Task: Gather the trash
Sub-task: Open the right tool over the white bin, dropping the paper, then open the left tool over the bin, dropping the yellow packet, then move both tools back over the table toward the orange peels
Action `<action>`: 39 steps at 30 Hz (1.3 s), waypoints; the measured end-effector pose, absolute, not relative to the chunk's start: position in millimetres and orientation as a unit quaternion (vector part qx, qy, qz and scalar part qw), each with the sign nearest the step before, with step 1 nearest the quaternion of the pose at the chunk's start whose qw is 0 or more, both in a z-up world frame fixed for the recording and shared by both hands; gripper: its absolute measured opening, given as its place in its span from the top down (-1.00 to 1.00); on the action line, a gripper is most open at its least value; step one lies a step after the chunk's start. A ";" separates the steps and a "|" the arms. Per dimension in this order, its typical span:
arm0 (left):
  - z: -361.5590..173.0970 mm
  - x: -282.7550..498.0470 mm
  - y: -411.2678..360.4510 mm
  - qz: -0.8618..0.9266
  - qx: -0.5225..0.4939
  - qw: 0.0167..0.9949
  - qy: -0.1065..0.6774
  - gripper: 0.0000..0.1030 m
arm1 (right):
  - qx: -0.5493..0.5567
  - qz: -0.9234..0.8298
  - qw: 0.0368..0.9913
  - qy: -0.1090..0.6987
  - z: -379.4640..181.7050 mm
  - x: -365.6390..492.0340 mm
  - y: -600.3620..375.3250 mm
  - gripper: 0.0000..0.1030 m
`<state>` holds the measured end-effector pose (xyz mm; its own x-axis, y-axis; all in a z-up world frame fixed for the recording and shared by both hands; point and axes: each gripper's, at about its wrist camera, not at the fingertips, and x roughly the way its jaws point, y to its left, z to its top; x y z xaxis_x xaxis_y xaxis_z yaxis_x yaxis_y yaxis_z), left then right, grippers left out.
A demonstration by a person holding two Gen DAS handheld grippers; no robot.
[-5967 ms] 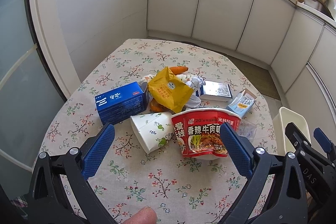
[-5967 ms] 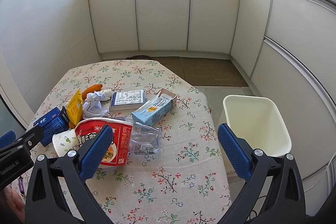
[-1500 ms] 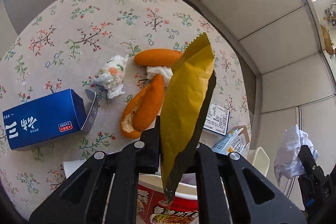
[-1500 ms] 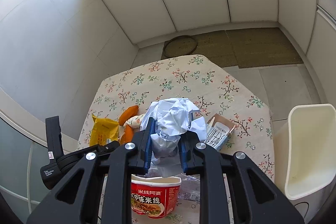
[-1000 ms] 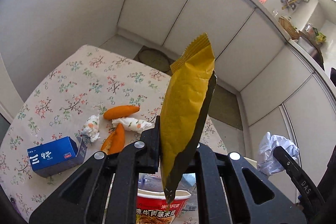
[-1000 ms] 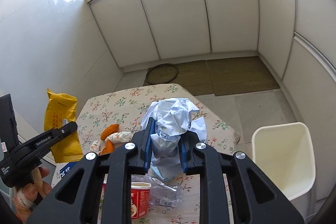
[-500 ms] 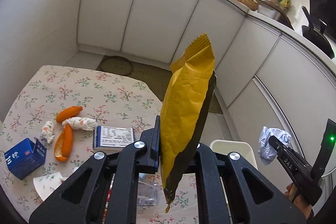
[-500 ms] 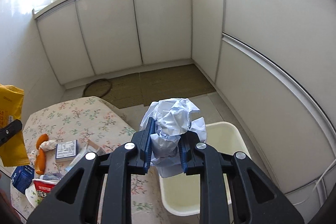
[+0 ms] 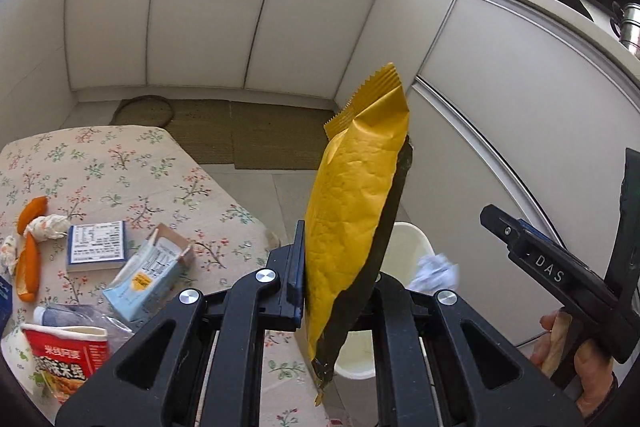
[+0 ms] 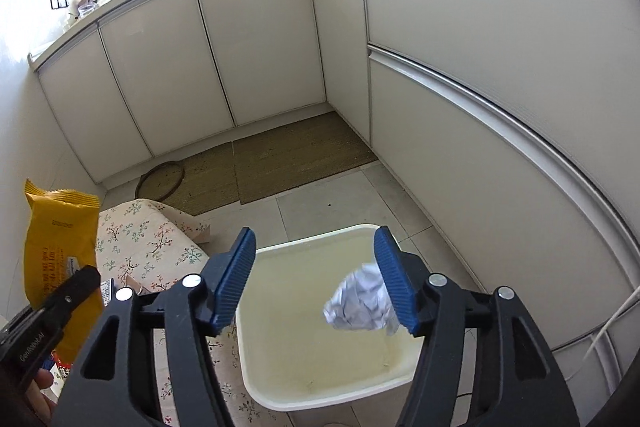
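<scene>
Over the white bin [image 10: 332, 339], the right tool [image 10: 316, 279] has just spread its jaws, dropping the crumpled paper [image 10: 362, 303], while the left tool [image 9: 340, 291] pinches a yellow wrapper [image 9: 356, 195]; cartons, peel and a noodle cup [image 9: 64, 359] remain on the tabletop [image 9: 120, 171].

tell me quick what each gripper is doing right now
Left gripper: shut on the yellow wrapper.
Right gripper: jaws just opened, crumpled paper released over the bin.

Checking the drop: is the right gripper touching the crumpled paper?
Cannot tell. In the right wrist view the right gripper, jaws just opened wide, has the crumpled paper overlapping its right-hand pad above the trash bin; no gap shows.
</scene>
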<state>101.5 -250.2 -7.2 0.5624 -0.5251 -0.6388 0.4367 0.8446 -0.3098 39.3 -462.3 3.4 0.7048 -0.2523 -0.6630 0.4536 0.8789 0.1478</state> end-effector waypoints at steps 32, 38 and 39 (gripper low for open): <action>-1.9 103.9 -262.0 -0.228 -0.040 0.908 0.348 -0.81 | 0.107 -0.292 0.913 0.265 23.7 23.0 -464.8 -0.87; 20.6 103.5 -216.7 -0.153 -0.030 0.937 0.313 -0.86 | 0.059 -0.271 0.922 0.271 24.3 40.7 -419.5 -0.87; 22.1 104.6 -210.3 -0.142 -0.027 0.939 0.311 -0.86 | 0.054 -0.266 0.923 0.274 23.6 43.3 -412.4 -0.87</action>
<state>104.6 -210.3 22.1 0.7665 -0.2840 -0.5761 0.2498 0.9581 -0.1399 43.3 -412.4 23.6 0.7092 -0.4604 -0.5339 0.5199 0.8530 -0.0450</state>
